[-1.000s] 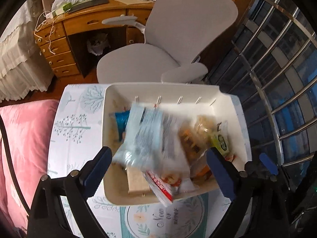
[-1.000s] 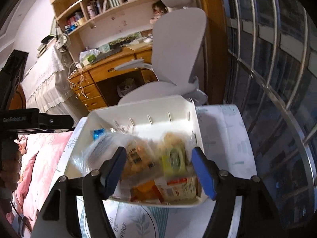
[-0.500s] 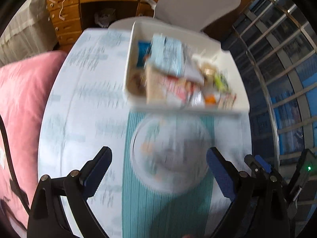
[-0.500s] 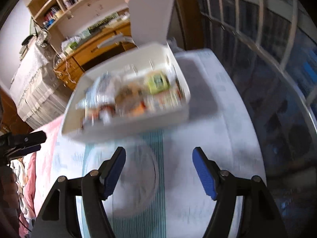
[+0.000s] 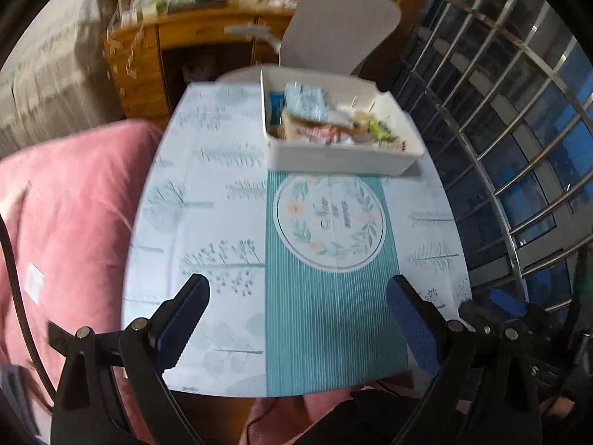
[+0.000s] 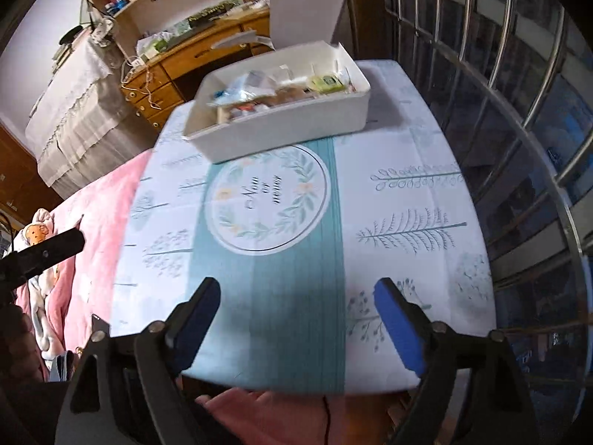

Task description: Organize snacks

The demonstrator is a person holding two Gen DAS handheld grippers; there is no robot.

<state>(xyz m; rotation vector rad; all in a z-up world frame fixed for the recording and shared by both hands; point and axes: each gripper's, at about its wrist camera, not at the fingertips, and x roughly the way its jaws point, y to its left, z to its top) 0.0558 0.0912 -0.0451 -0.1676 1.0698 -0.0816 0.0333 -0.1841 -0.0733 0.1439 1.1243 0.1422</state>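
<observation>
Risk: both grippers, left (image 5: 296, 319) and right (image 6: 296, 319), have fingers wide and empty (right's just opened wider); the heaped snacks (image 5: 326, 122) could spill from the bin (image 5: 333, 157) at the surface's (image 5: 207, 193) far edge if you nudge it.

White bin (image 5: 335, 157) at table's far end, packed with mixed snack packets (image 5: 326, 118).

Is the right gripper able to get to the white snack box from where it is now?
Probably yes. The right gripper is open and empty, and only bare patterned tablecloth lies between it and the white plastic box of snacks at the table's far end. It would need a forward reach.
</observation>
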